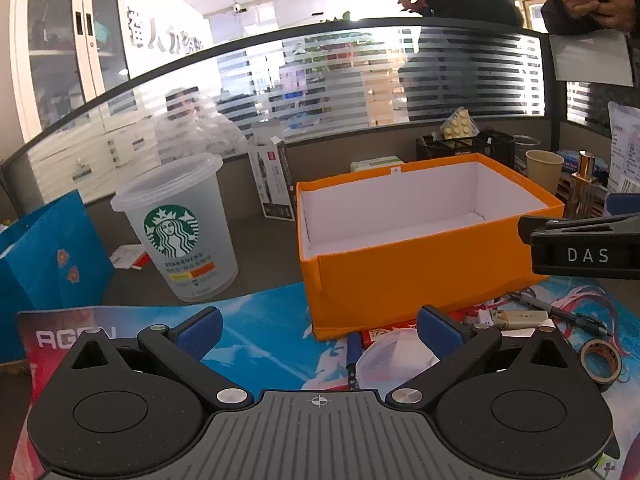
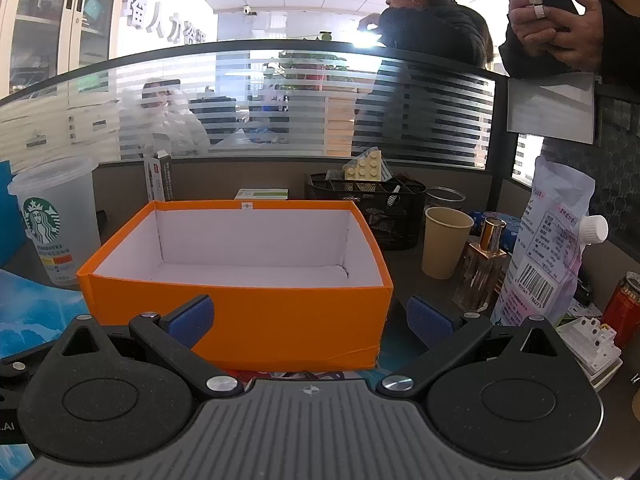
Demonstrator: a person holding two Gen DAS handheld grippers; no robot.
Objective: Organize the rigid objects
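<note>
Both grippers, left gripper (image 1: 318,330) and right gripper (image 2: 310,318), fingers spread wide, nothing held. Orange box (image 2: 240,308) empty at 12 o'clock on bench, likely the collecting bin. Small items, USB stick (image 1: 520,316) and tape roll (image 1: 602,360), wait at 2 o'clock of left gripper.

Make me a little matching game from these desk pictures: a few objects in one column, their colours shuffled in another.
Things:
1. open box
2. paper cup
3. gift bag
4. mesh organiser

Colours:
A. black
B. blue
C. orange
D. tan

Pairs: 1-C, 2-D, 3-B, 4-A
</note>
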